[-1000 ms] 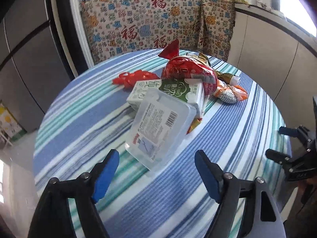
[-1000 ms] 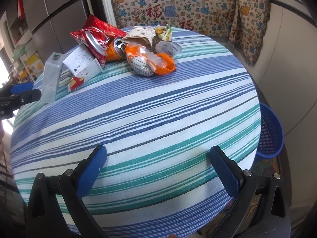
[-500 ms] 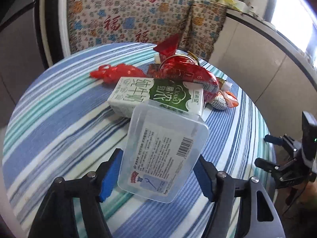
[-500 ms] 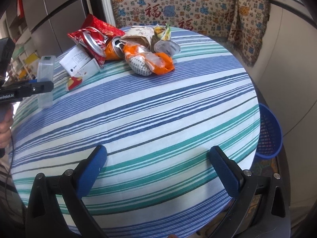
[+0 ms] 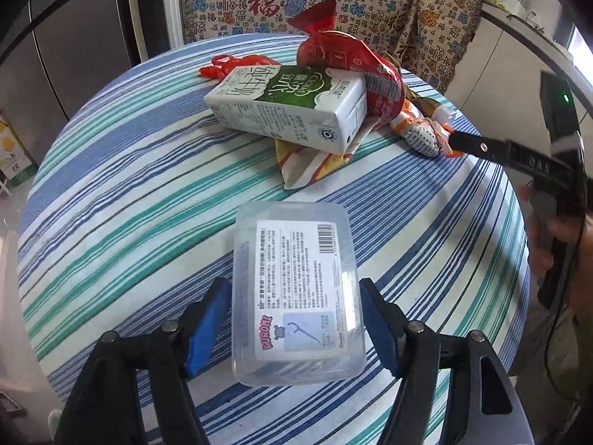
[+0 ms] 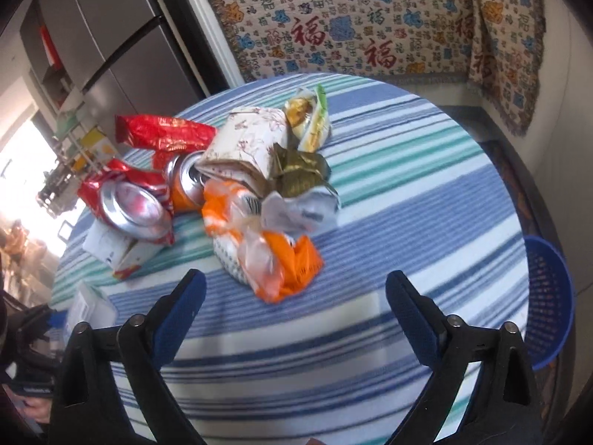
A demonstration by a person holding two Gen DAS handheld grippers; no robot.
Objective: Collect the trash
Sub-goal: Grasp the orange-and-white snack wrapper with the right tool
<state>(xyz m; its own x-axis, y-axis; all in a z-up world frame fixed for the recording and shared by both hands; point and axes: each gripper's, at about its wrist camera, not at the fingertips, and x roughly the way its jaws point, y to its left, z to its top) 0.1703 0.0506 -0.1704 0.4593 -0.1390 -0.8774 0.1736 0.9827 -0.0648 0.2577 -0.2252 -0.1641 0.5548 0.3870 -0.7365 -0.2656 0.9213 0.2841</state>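
Note:
My left gripper (image 5: 294, 324) is shut on a clear plastic box (image 5: 296, 285) with a white label and holds it above the striped round table (image 5: 129, 185). A green and white milk carton (image 5: 292, 107) lies behind it against a red snack bag (image 5: 355, 63). My right gripper (image 6: 294, 306) is open and empty, just short of an orange and clear wrapper (image 6: 267, 248). The trash pile holds crushed cans (image 6: 137, 207), a paper bag (image 6: 248, 148) and foil wrappers (image 6: 300, 170). The held box also shows in the right wrist view (image 6: 89, 307).
A blue mesh basket (image 6: 545, 296) stands on the floor beside the table's right edge. A patterned cloth (image 6: 370, 26) covers furniture behind the table. A fridge (image 6: 111, 29) stands at the back left. A red plastic scrap (image 5: 237, 65) lies at the table's far side.
My left gripper has closed on the clear box and drawn it back from the milk carton. My right gripper has moved forward up to the orange wrapper.

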